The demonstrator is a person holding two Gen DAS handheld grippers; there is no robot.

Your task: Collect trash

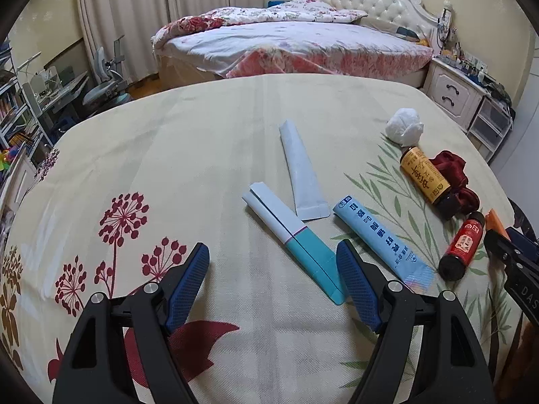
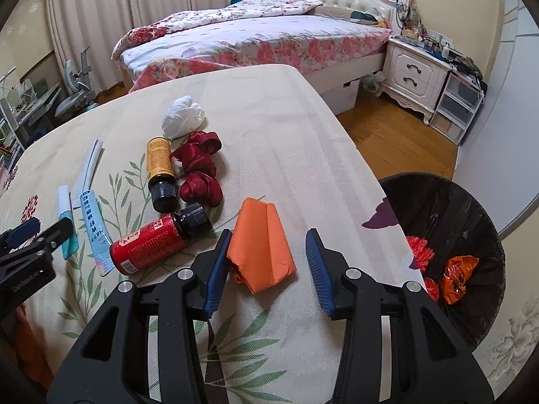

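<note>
Orange folded wrapper (image 2: 261, 249) flat on table between open right claw (image 2: 269, 262) fingers; teal-white sachet (image 1: 296, 239) between left claw (image 1: 273, 269) fingers.

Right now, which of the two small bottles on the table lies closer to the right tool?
The red-labelled bottle with a black cap. It lies beside the right tool's left finger; the yellow-labelled bottle lies farther back, beside the dark red ribbon.

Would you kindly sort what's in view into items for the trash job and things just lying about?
For the job: orange paper, teal-and-white packet, red bottle, yellow bottle, white plastic wad, trash bin.

Lying about: bed, nightstand.
</note>
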